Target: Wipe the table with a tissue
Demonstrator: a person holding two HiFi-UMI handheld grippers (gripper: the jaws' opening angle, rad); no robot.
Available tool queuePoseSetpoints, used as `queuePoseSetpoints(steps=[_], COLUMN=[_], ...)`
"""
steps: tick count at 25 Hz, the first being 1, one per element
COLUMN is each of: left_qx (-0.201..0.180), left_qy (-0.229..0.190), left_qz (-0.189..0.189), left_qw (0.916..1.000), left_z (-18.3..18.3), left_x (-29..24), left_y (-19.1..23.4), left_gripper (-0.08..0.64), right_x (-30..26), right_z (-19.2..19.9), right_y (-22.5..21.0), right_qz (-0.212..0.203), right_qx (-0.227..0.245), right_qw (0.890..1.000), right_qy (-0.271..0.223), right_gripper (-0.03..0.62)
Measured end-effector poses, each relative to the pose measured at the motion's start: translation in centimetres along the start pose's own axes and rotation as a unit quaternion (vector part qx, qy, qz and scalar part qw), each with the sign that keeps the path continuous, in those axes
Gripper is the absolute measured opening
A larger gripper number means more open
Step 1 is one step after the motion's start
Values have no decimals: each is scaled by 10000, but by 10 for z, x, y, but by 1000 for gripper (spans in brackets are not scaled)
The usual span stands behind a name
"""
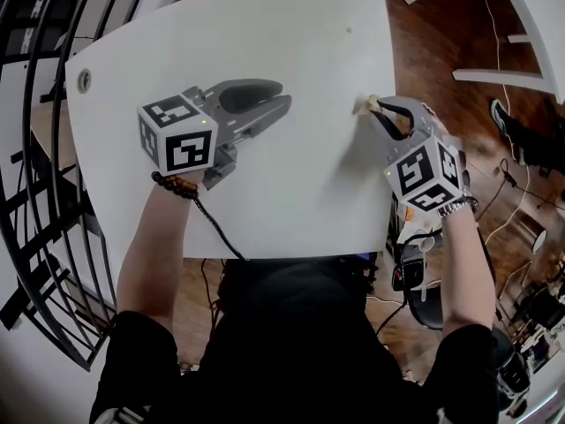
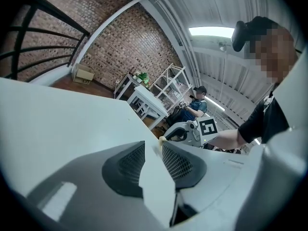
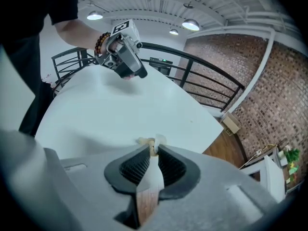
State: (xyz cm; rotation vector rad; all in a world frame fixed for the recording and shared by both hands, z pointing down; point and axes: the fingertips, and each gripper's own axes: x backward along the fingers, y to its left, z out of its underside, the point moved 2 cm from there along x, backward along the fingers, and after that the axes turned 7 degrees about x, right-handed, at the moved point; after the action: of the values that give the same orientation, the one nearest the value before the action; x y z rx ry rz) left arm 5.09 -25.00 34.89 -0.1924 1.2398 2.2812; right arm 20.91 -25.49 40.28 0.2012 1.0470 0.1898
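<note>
A white table fills the head view. My right gripper hangs over its right edge, pointing steeply down, shut on a small crumpled tissue that pokes out past the tips close above the tabletop. The right gripper view shows the tissue pinched between the dark pads. My left gripper rests low over the table's middle left, pointing right, jaws open with nothing between them; bare table shows through the gap in the left gripper view, where the left gripper faces the right gripper.
A round cable hole sits near the table's left edge and a small speck towards the far right. A black railing runs along the left. Wooden floor, white furniture and cables lie to the right. A seated person is in the distance.
</note>
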Motion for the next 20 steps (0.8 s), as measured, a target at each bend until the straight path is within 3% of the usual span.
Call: queuePoseSetpoints(steps=[6,20], left_qx=[-1,126], left_qy=[-38,-113], left_qz=[-82,-161], left_qw=[10000,9997], left_z=[0,1], left_x=[2,4], left_y=[3,7], left_gripper=[120,116], right_x=[-17,-39], right_z=[12,-17], right_y=[6,6], right_qz=[-61,-154], right_qx=[270,574], right_qw=[9991,9982], right_qy=[326,127], right_gripper=[43,43])
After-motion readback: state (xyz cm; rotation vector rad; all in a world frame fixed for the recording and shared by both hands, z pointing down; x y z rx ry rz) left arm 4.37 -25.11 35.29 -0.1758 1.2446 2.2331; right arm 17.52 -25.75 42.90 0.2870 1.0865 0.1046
